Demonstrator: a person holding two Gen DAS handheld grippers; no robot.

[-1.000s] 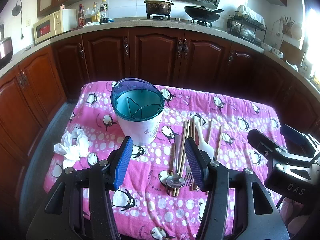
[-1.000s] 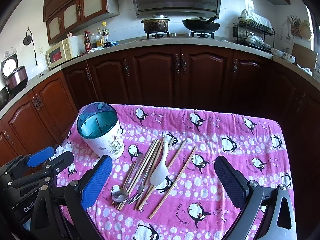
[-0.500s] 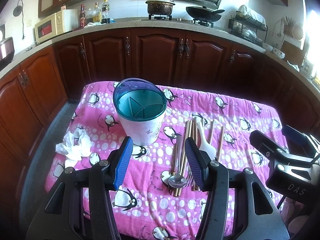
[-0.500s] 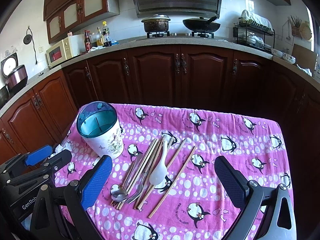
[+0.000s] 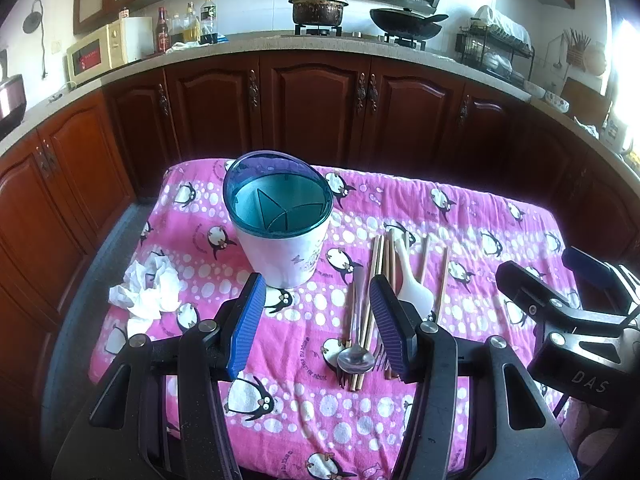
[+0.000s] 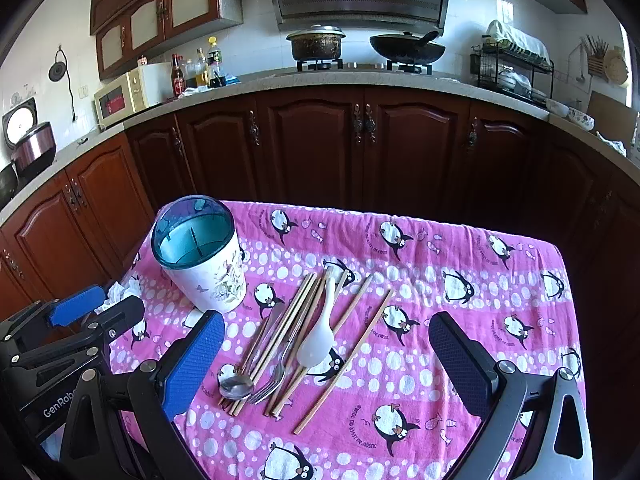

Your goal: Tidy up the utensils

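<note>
A white utensil holder with a teal divided inside stands at the table's left; it also shows in the right wrist view. Beside it lie several wooden chopsticks, a white soup spoon, a metal spoon and a fork. The metal spoon and white spoon show in the left wrist view. My left gripper is open and empty, above the near table edge. My right gripper is wide open and empty, above the utensils.
A pink penguin cloth covers the table. Crumpled white tissue lies at the left edge. Dark wooden cabinets and a counter with a pot, a wok and a microwave stand behind.
Both views have shifted very slightly; the holder and utensils have not moved. Both grippers stay open.
</note>
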